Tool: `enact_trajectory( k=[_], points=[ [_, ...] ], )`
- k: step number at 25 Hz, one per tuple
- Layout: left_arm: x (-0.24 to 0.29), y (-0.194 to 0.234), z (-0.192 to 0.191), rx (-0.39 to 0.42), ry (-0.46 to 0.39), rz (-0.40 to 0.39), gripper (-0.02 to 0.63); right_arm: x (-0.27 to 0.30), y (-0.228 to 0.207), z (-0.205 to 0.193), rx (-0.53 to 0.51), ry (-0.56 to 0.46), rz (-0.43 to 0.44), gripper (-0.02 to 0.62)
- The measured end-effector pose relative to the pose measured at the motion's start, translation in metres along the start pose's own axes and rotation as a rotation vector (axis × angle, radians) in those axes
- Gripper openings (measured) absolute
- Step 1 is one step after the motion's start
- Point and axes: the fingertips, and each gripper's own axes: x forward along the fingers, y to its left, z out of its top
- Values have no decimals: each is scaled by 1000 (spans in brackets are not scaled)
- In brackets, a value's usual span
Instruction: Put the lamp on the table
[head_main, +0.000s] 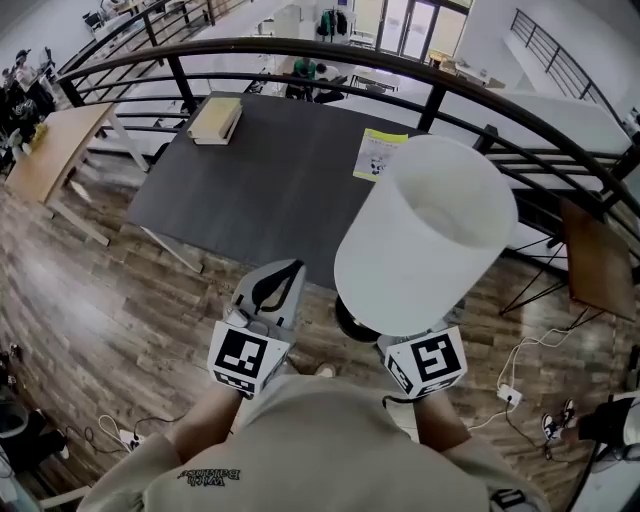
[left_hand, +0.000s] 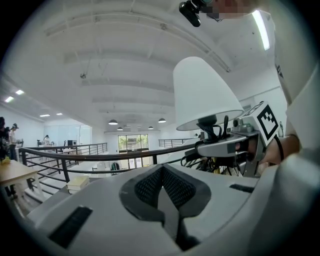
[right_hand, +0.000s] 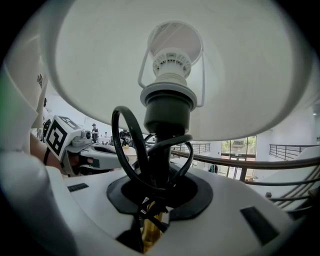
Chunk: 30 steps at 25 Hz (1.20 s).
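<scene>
My right gripper (right_hand: 155, 195) is shut on the black stem of the lamp (right_hand: 167, 107), just under the bulb socket, with loops of black cord caught around the stem. The white lampshade (head_main: 425, 235) stands upright above that gripper's marker cube (head_main: 428, 362) and hides its fingers in the head view. The lamp hangs off the near edge of the dark grey table (head_main: 270, 180). My left gripper (head_main: 283, 272) is shut and holds nothing; it points at the table edge, left of the lamp. In the left gripper view the lamp (left_hand: 202, 92) shows to the right of the closed fingers (left_hand: 161, 185).
A stack of books (head_main: 215, 120) lies at the table's far left corner and a yellow-white sheet (head_main: 378, 155) at its far right. A curved black railing (head_main: 400, 65) runs behind the table. Cables and a power strip (head_main: 510, 393) lie on the wooden floor at right.
</scene>
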Motion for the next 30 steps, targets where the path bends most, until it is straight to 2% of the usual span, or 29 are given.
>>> enact_trajectory(
  k=[7,17,30],
  points=[
    [-8,-8,-2,-1,9,48,5,-4,1,-2,0,-13,40,100],
    [-3,3,-12,14,13,53,5,10,3,-8,-7,-27,53,100],
    [42,73,-22,29,-1,10,5,87,-10,-10,-32,-14,15,100]
  ],
)
